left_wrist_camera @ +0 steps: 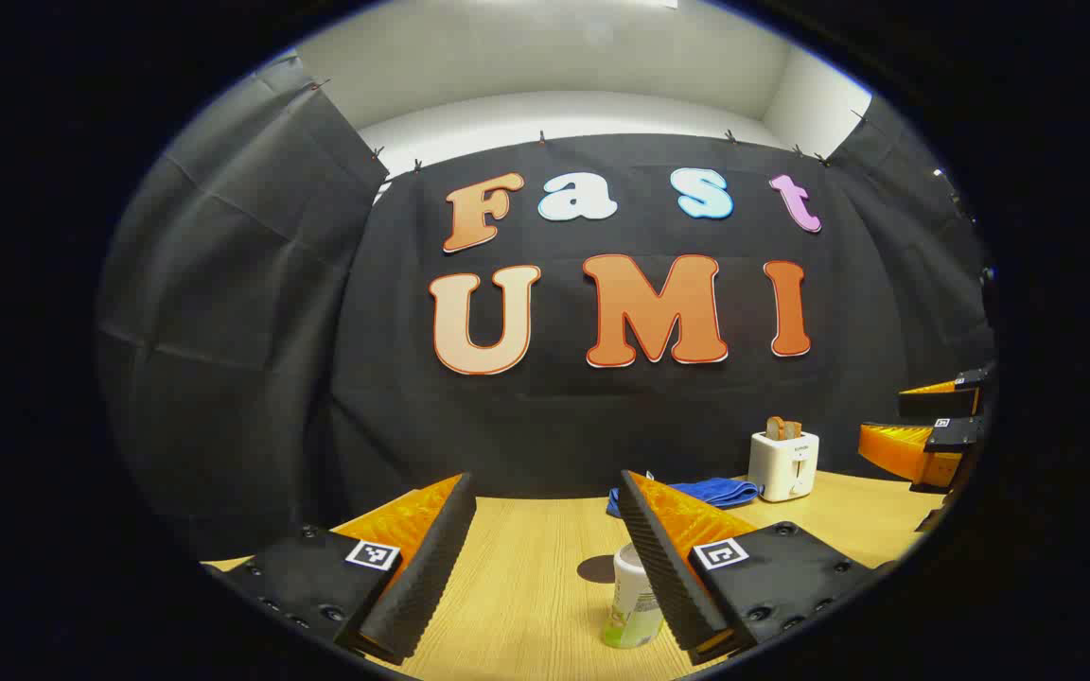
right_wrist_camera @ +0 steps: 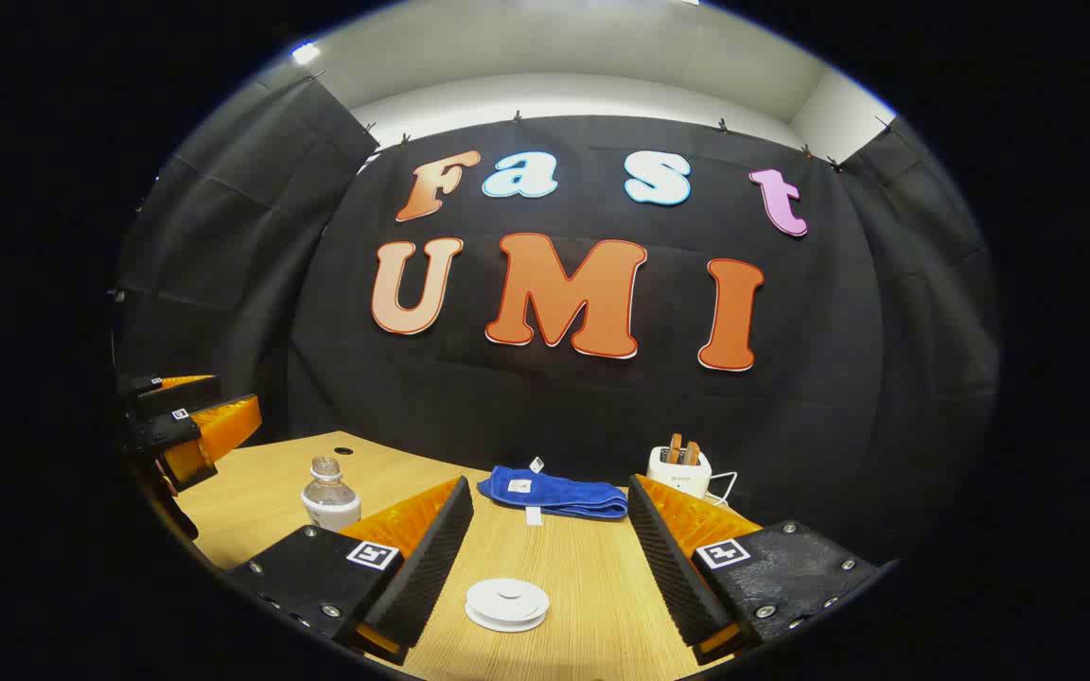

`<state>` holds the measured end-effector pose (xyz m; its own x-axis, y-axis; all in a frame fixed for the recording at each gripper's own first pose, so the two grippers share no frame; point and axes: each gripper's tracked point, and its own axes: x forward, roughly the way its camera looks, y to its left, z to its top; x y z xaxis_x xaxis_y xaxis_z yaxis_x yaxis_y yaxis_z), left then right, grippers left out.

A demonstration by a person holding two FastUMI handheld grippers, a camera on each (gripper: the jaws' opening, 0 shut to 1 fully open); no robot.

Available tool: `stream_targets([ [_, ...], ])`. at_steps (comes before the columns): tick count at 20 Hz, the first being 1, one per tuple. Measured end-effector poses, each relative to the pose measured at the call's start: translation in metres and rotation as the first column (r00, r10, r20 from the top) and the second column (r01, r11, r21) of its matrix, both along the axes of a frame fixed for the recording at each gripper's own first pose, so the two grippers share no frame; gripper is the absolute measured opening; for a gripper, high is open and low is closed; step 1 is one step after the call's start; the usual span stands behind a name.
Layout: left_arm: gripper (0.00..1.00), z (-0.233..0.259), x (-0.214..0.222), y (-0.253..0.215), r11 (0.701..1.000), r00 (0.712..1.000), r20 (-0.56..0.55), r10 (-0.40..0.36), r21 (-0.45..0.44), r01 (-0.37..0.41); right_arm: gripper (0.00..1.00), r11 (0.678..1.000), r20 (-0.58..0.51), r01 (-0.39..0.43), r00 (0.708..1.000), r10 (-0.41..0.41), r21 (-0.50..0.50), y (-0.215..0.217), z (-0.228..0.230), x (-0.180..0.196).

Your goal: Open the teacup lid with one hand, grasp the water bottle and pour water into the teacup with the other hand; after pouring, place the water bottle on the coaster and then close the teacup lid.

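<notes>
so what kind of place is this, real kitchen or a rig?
Looks like a staged recording booth, not a real kitchen: black cloth clipped up as walls, one wooden table holding a toaster, blue towel and water bottle, with both grippers' fingers open over it.

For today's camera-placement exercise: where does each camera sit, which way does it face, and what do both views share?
Left gripper view: rides on the left hand-held gripper, facing the booth wall across the wooden table; its open fingers frame a water bottle.
Right gripper view: rides on the right hand-held gripper, facing likewise; open fingers frame a white lid.
Shared: toaster, blue towel, bottle.
</notes>
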<state>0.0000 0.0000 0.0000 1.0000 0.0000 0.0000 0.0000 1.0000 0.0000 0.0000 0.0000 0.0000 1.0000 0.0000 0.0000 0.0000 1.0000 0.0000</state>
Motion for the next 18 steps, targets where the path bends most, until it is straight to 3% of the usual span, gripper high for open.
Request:
stream_targets([
  [18, 0.96, 0.007, -0.001, -0.009, 0.999, 1.000, 0.018, -0.017, -0.028, 0.017, 0.98, 0.999, -0.037, -0.041, 0.999, 0.040, -0.017, 0.005, -0.026, 0.003],
])
